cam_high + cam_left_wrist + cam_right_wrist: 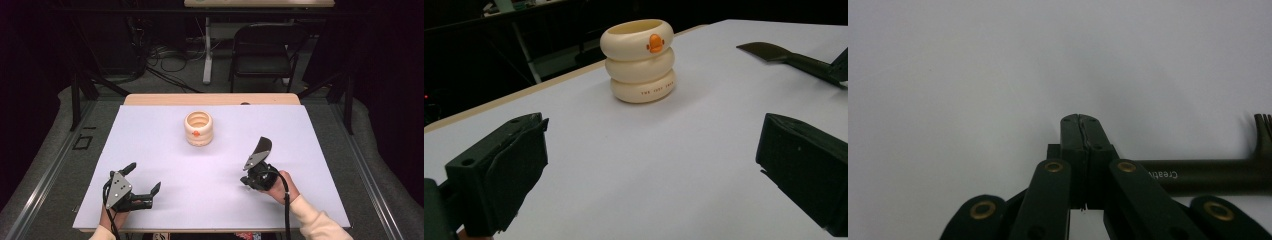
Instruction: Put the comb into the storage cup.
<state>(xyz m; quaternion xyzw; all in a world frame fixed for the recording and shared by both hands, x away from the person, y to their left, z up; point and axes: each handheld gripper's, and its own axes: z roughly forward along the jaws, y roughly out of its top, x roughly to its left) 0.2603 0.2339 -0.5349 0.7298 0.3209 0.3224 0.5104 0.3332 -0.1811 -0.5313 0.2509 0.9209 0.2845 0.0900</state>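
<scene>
With our right gripper (261, 150) fingers closed on the spatula (1198, 175) and left gripper (142, 178) open, we next carry it to the holder (198, 128).

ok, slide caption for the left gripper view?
Open left gripper faces a cream three-ring holder on the white table.

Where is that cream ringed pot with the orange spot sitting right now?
In the high view, the cream pot stands upright on the white table, near the far edge and about midway across, ahead of both claws and apart from them.
</scene>
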